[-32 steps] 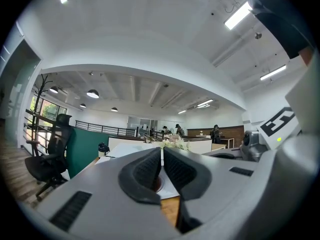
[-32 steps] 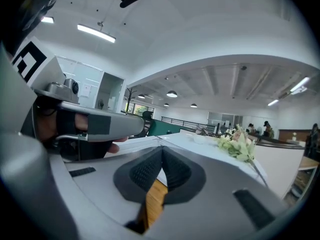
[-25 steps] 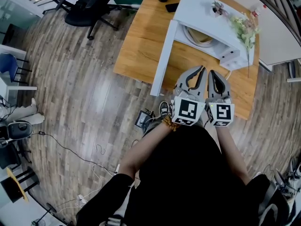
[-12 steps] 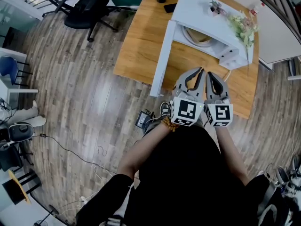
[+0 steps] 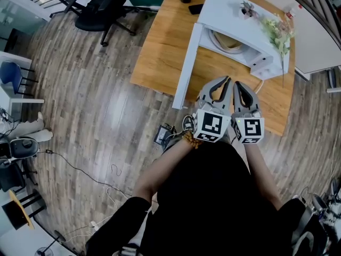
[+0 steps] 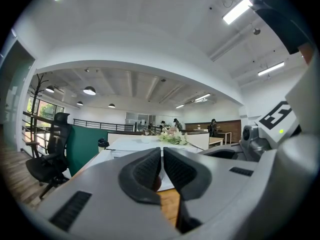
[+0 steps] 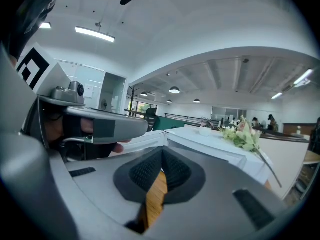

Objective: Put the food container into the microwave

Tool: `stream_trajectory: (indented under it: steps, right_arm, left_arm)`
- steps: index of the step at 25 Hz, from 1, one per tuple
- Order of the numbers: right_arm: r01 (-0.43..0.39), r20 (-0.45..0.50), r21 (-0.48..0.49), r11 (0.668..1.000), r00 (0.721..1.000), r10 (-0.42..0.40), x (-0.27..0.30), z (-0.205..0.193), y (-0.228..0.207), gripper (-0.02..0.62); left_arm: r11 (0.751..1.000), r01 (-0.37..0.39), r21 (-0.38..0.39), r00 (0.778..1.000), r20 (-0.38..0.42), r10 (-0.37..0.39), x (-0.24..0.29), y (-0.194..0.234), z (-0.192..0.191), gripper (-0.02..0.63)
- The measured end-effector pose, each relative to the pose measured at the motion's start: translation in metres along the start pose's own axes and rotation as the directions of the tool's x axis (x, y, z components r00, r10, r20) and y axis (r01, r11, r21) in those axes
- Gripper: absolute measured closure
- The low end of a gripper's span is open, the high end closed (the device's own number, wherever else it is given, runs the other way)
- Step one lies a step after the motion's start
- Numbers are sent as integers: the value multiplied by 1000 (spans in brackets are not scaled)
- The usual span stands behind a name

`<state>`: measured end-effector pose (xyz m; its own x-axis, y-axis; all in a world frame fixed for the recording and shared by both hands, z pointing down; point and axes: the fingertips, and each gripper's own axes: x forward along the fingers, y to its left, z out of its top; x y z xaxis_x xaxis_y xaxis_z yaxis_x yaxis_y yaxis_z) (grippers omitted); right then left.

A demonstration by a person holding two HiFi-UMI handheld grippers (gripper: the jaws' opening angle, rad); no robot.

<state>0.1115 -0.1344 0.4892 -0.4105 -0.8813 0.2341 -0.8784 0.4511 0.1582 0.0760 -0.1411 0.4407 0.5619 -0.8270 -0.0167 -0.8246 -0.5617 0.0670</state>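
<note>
Inside the open white microwave [image 5: 242,20], at twelve o'clock from both grippers and well apart from them, sits a round, pale food container [image 5: 226,40]. The microwave stands on a wooden table [image 5: 160,47], with its door [image 5: 186,65] swung out on the nine o'clock side. The left gripper [image 5: 229,79] and right gripper [image 5: 238,83] are held side by side close to the person's body. Each has its jaws pressed together, gripping nothing.

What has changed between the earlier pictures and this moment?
Nothing has visibly changed. The left gripper and the right gripper stay side by side before the table, both shut and empty. The microwave still has its door open.
</note>
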Motion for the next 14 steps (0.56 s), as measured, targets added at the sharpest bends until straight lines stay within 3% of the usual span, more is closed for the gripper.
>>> stream_trajectory:
  steps: [5,9,14]
  right_arm:
    - [-18,-11,-14,1000,1000,17,2,0,6,606]
    - [-18,41,-4,1000,999,18,5,10,9,606]
    - [-25,11,-15,1000,1000,25,3,12,10,606]
  left_arm:
    - [1000,-8,20,1000,7,8,-3,5,1,572]
    - [1000,-15,22,1000,4,14,-5,8,1,572]
    - [999,-19,40,1000,15,18,-7,12,5,572]
